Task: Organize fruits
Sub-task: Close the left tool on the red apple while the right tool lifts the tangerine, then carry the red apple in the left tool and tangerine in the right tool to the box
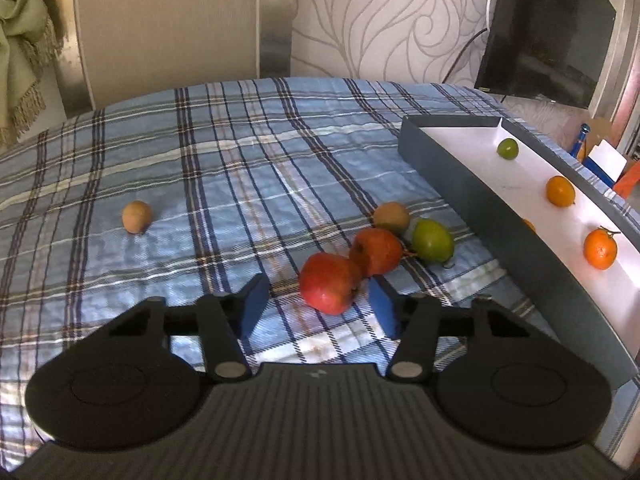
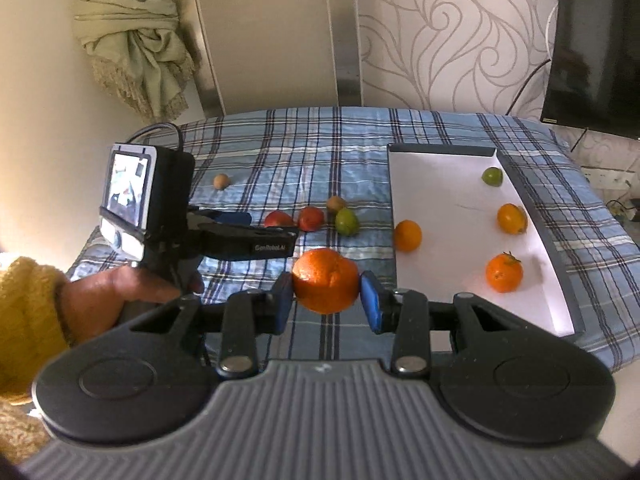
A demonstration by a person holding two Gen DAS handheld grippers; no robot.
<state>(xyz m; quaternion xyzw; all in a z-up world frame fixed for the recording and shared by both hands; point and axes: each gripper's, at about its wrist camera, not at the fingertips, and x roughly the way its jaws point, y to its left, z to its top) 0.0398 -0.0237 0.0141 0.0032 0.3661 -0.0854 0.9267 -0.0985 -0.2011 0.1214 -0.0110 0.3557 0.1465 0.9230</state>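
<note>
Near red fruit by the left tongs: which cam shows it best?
Left wrist. The red fruit sits large and unobstructed between the blue pads there, close to the right one, touching the second red fruit. In the right wrist view it is small and distant, its lower edge hidden by the left tongs.

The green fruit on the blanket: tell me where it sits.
In the left wrist view the green fruit lies right of centre on the plaid blanket, beside a brown fruit and a red fruit, short of the tray.
</note>
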